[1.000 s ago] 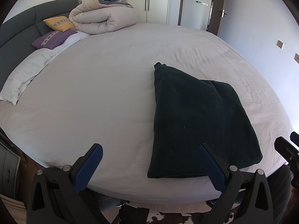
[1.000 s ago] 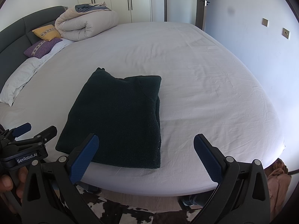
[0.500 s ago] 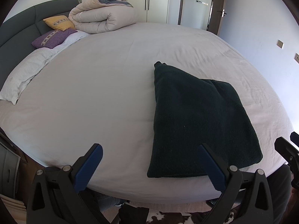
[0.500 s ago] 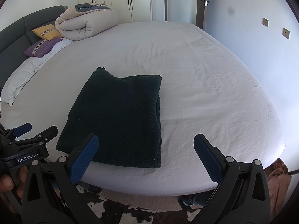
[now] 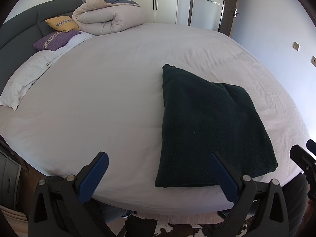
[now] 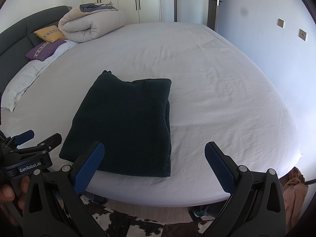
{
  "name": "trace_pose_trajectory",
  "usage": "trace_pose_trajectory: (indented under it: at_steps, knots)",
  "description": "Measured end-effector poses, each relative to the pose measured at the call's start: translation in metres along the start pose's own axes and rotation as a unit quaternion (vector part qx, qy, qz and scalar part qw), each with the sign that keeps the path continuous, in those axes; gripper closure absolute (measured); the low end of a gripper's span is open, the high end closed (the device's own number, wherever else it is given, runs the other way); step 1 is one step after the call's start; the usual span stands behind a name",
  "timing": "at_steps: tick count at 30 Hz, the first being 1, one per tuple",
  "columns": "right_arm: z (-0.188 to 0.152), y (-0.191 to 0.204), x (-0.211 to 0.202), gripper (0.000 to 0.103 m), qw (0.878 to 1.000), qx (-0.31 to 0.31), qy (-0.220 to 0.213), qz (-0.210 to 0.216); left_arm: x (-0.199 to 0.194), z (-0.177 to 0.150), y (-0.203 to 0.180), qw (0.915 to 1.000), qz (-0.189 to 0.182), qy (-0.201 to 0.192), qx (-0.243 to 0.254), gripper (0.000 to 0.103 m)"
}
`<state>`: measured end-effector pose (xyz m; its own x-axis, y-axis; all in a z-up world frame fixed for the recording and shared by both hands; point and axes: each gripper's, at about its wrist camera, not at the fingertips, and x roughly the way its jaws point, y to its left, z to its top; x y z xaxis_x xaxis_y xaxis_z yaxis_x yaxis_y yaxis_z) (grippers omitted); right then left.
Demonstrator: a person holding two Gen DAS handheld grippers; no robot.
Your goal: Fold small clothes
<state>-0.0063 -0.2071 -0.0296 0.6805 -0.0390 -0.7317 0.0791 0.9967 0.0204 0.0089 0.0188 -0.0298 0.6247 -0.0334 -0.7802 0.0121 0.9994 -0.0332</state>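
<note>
A dark green fleece garment (image 5: 207, 126) lies folded into a flat rectangle near the front edge of the bed (image 5: 98, 102). In the right wrist view the same garment (image 6: 126, 126) sits left of centre. My left gripper (image 5: 160, 175) hovers open in front of the bed edge, its right finger overlapping the garment's near left corner in the picture. My right gripper (image 6: 154, 162) is open too, held off the bed edge just right of the garment. Neither holds anything. The left gripper (image 6: 35, 140) also shows at the left of the right wrist view, in a hand.
A rolled beige duvet (image 5: 110, 17), a yellow cushion (image 5: 62, 22), a purple cushion (image 5: 55, 40) and a white pillow (image 5: 25, 81) lie at the far left by the dark headboard. Wardrobes and a door stand behind. A cowhide rug (image 6: 138, 223) covers the floor below.
</note>
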Motion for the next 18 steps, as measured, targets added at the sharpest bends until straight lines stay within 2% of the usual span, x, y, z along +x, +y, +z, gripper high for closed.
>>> trace_pose_trajectory:
  at_steps: [18]
  knots:
    - [-0.0023,0.0011,0.0011,0.000,1.000,0.003,0.005,0.003,0.0014,-0.0016,-0.0022,0.9999,0.005,-0.002,0.009,0.000]
